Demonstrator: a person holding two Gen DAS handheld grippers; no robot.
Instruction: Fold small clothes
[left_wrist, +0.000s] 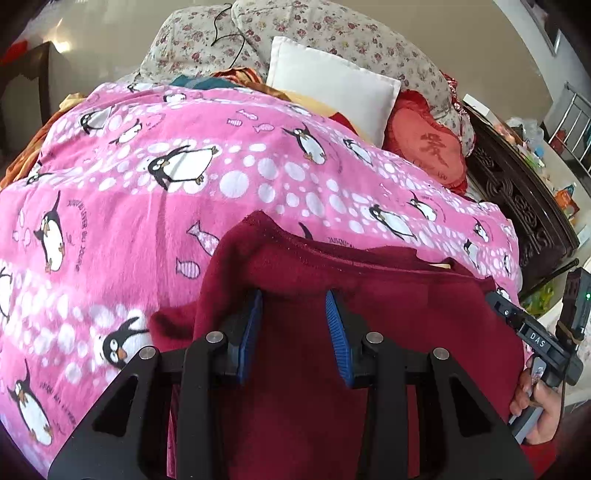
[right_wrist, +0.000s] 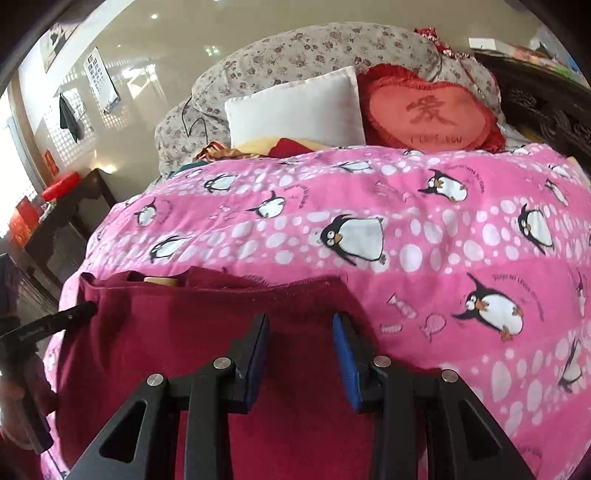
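A dark red fleece garment (left_wrist: 388, 332) lies spread on the pink penguin blanket (left_wrist: 147, 221), near its front edge. My left gripper (left_wrist: 293, 295) is open, its blue pads (left_wrist: 251, 332) resting over the garment's left part, with nothing between them but the cloth below. In the right wrist view the same garment (right_wrist: 166, 332) fills the lower left. My right gripper (right_wrist: 300, 319) is open over the garment's right part. The right gripper's body (left_wrist: 532, 332) shows at the garment's right edge in the left view; the left gripper's finger (right_wrist: 55, 319) shows at its left edge.
A white pillow (left_wrist: 332, 85), a red heart cushion (left_wrist: 428, 147) and a floral bolster (left_wrist: 332, 33) lie at the head of the bed. A carved dark bed frame (left_wrist: 524, 206) runs along the right. A dark side table (right_wrist: 74, 206) stands at the left.
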